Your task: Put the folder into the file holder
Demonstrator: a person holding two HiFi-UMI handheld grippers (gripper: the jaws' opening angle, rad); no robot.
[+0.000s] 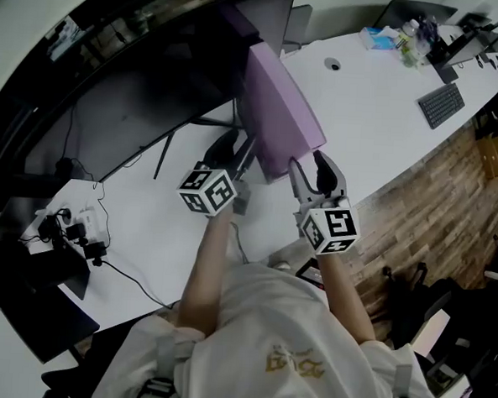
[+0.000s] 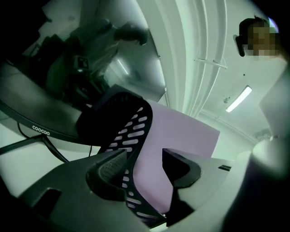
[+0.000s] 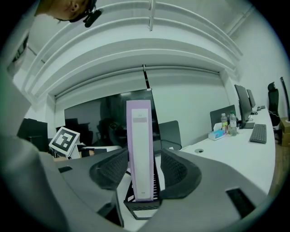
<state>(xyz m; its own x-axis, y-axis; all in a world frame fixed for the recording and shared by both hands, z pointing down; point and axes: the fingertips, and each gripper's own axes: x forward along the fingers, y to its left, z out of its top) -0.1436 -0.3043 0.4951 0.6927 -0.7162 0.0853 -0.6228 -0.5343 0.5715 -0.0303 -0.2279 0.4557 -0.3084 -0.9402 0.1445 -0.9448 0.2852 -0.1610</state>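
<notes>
A purple folder [image 1: 280,103] stands upright in a black perforated file holder [image 1: 225,145] on the white desk. In the left gripper view the file holder's slotted wall [image 2: 131,131] and the folder's purple face [image 2: 181,136] lie between the spread jaws of my left gripper [image 2: 145,165], and no pad presses on them. My left gripper [image 1: 236,161] sits at the holder's left side. My right gripper [image 1: 315,171] faces the folder's near end. In the right gripper view the folder's spine [image 3: 139,149] rises between the jaws of my right gripper [image 3: 144,170], which are open, above the holder's base [image 3: 142,206].
A big curved monitor [image 1: 112,101] stands just left of the holder. Cables and a power strip [image 1: 71,225] lie at the near left. Farther right on the desk [image 1: 364,108] are a keyboard [image 1: 441,105], bottles and a tissue box [image 1: 393,36]. The desk's edge runs close behind my right gripper.
</notes>
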